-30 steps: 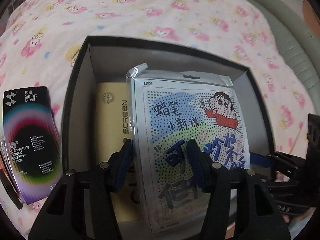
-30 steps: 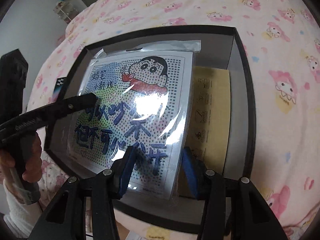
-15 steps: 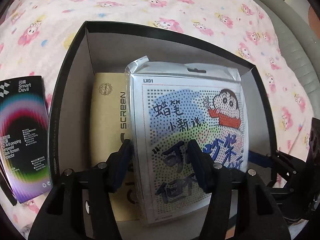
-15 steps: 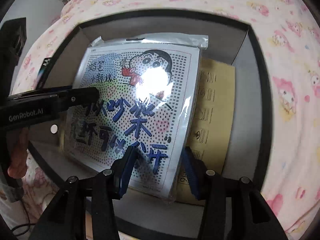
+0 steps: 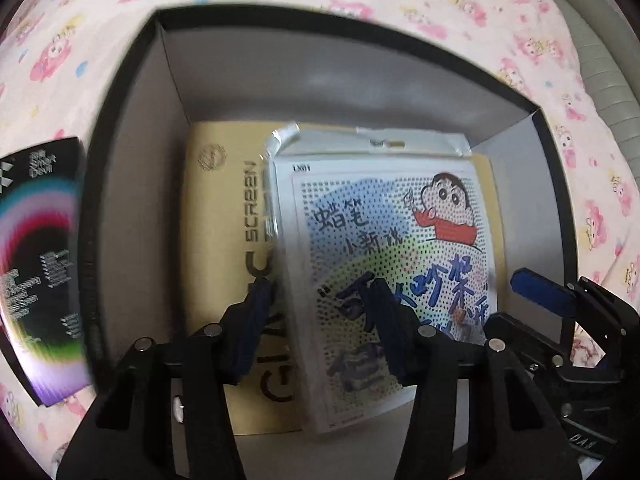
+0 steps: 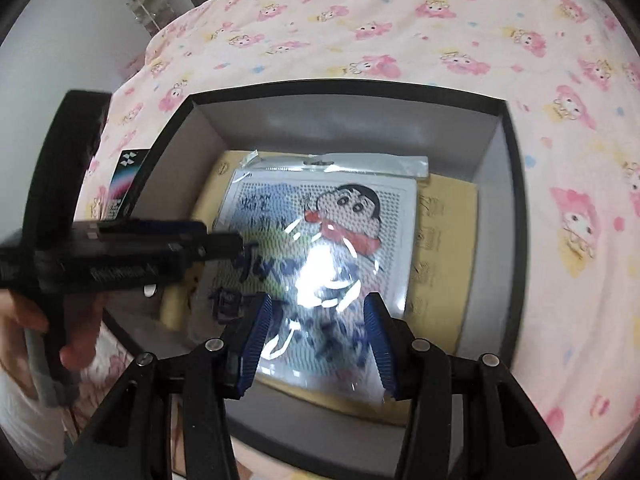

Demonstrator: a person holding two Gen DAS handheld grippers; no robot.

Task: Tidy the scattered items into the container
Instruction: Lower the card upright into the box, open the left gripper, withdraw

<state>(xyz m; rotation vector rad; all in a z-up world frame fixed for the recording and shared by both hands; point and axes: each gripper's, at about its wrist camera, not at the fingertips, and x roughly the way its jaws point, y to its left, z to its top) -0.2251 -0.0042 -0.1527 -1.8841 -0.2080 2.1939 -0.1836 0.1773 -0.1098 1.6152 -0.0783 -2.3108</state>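
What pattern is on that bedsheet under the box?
Pale pink bedsheet printed with pink cartoon bunny characters, clearest in the right wrist view.

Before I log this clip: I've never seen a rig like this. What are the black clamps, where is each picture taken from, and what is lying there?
There is no robot here. A person holds a two-finger gripper in each hand, and each gripper carries a fisheye camera that looks along its fingers. One picture is from the left gripper, the other from the right gripper. The right view also shows the person's hand holding the left one.

Both point down into a black box on a pink cartoon bedsheet. In the box, a cartoon packet in a plastic sleeve lies on a tan screen-protector packet. A dark Smart Devil box lies outside on the sheet.

The left gripper's jaws are closing over the cartoon packet's edge, and I see no grip. The right gripper is open and empty.
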